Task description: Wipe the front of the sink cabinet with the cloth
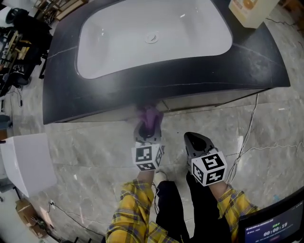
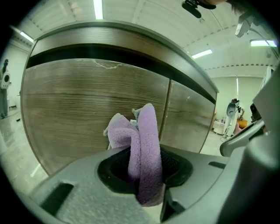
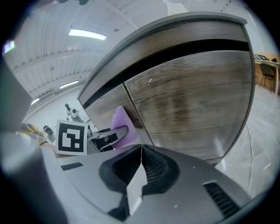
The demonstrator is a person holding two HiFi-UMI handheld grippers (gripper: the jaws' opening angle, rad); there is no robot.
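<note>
My left gripper [image 1: 147, 129] is shut on a lilac cloth [image 1: 151, 116], whose bunched end sticks out of the jaws toward the wood-grain cabinet front [image 2: 87, 109]. In the left gripper view the cloth [image 2: 144, 148] stands close before the left door, near the seam [image 2: 165, 113] between the two doors. My right gripper [image 1: 195, 141] hangs shut and empty to the right, a little back from the cabinet. The right gripper view shows the right door [image 3: 192, 100], the cloth [image 3: 121, 122] and the left gripper's marker cube [image 3: 71, 138].
A dark countertop [image 1: 256, 61] with a white basin [image 1: 152, 38] overhangs the cabinet. A cream container [image 1: 249, 10] stands at its back right. A white cable [image 1: 247, 137] trails over the marble floor at right. A white box [image 1: 26, 163] stands at left.
</note>
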